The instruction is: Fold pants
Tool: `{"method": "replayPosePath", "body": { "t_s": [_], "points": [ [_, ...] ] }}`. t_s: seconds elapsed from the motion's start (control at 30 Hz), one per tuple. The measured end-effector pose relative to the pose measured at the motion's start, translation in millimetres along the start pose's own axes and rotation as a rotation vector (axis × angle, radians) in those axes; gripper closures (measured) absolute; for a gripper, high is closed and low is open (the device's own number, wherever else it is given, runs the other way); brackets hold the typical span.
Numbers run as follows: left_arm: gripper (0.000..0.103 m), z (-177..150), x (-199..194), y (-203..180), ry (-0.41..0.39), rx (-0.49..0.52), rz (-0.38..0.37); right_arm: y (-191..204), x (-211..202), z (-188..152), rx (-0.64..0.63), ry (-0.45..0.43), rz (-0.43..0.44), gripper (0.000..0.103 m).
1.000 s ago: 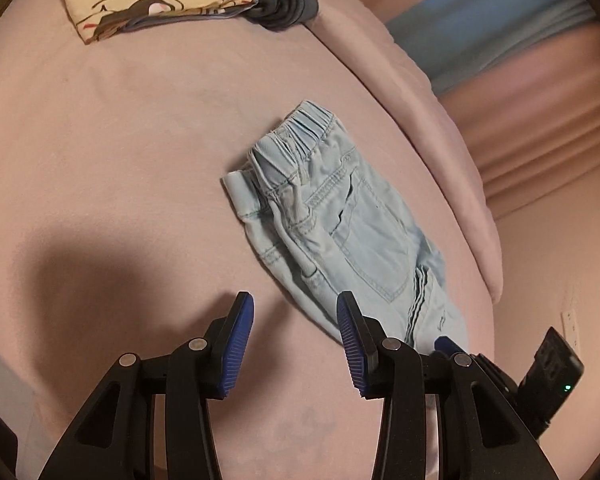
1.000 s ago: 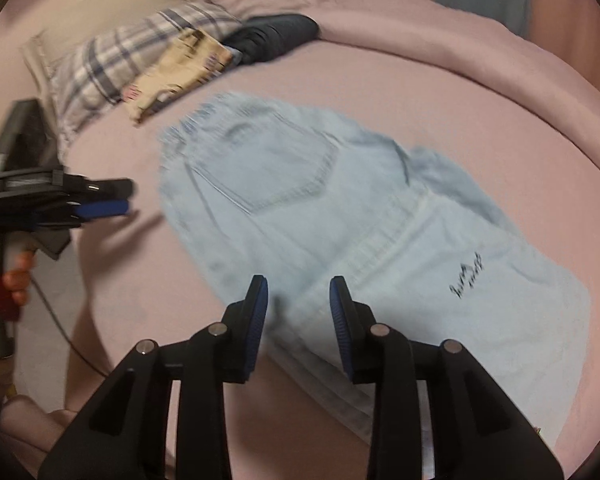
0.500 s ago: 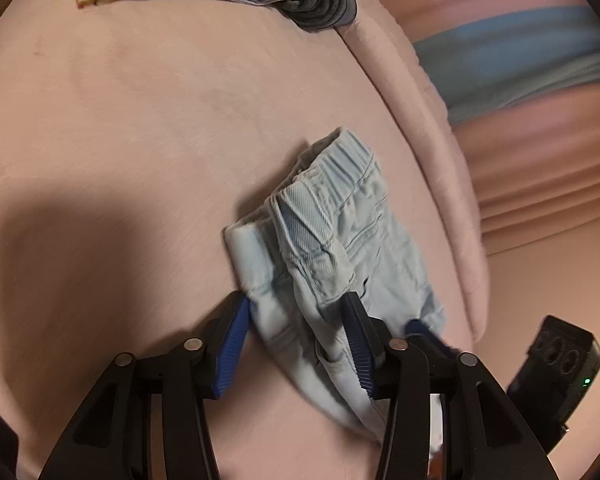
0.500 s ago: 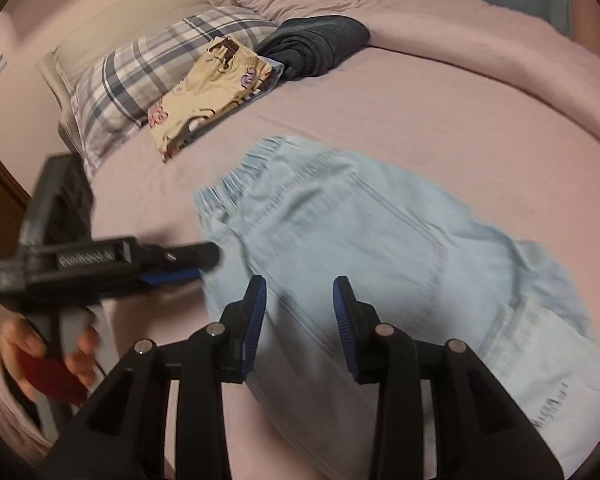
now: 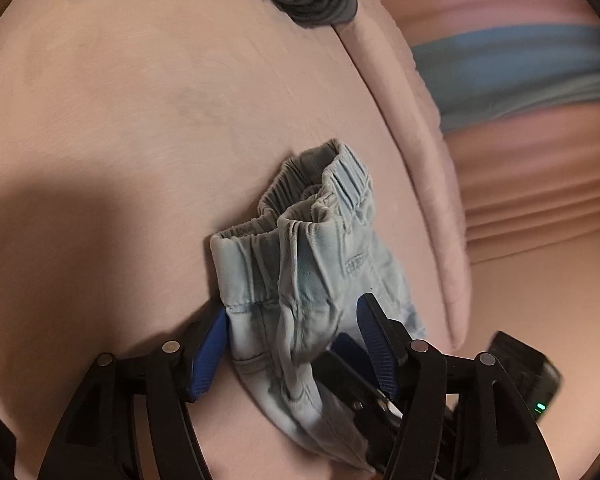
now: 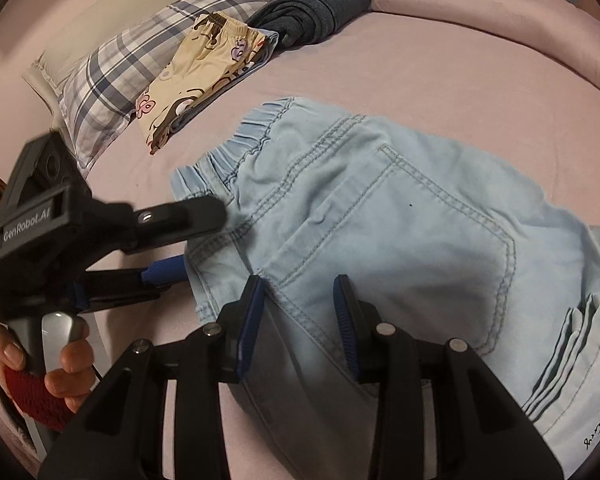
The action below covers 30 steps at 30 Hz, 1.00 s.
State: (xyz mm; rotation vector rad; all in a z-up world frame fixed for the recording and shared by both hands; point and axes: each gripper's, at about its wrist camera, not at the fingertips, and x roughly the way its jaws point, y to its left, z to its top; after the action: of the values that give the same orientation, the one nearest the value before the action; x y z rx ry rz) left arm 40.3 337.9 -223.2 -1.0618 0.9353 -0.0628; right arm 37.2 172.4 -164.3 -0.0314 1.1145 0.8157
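Below the plaid pillow (image 6: 140, 56), my left gripper (image 5: 292, 344) and right gripper (image 6: 300, 316), both agape, straddle soft, floppy light-blue denim pants (image 6: 400, 216) near the waistband

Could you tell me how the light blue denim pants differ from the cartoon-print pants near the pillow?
The light blue denim pants are plain pale denim with stitched pockets; the cartoon-print pants are cream with cartoon figures. The denim pair lies mid-bed between the open fingers of both the left gripper and right gripper; the printed pair lies untouched, folded beside the plaid pillow. Both have gathered elastic waistbands.
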Motion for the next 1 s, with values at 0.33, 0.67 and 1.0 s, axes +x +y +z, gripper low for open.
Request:
{"method": "replayPosePath", "body": {
  "t_s": [0.33,0.67,1.0],
  "points": [
    [0.076,-7.7,-5.6,-15.2,-0.035,0.081,0.006,-28.6,-61.8,-19.9,0.008,-0.025,-0.154,0.074],
    [0.078,-54.8,-11.4,-117.1,-0.079,0.512,0.03,-60.5,-35.5,-29.0,0.044,0.041,-0.146,0.078],
    [0.079,-137.9,19.3,-179.7,-0.01,0.948,0.109,-166.4,-137.1,-87.9,0.51,-0.247,0.23,0.053]
  ]
}}
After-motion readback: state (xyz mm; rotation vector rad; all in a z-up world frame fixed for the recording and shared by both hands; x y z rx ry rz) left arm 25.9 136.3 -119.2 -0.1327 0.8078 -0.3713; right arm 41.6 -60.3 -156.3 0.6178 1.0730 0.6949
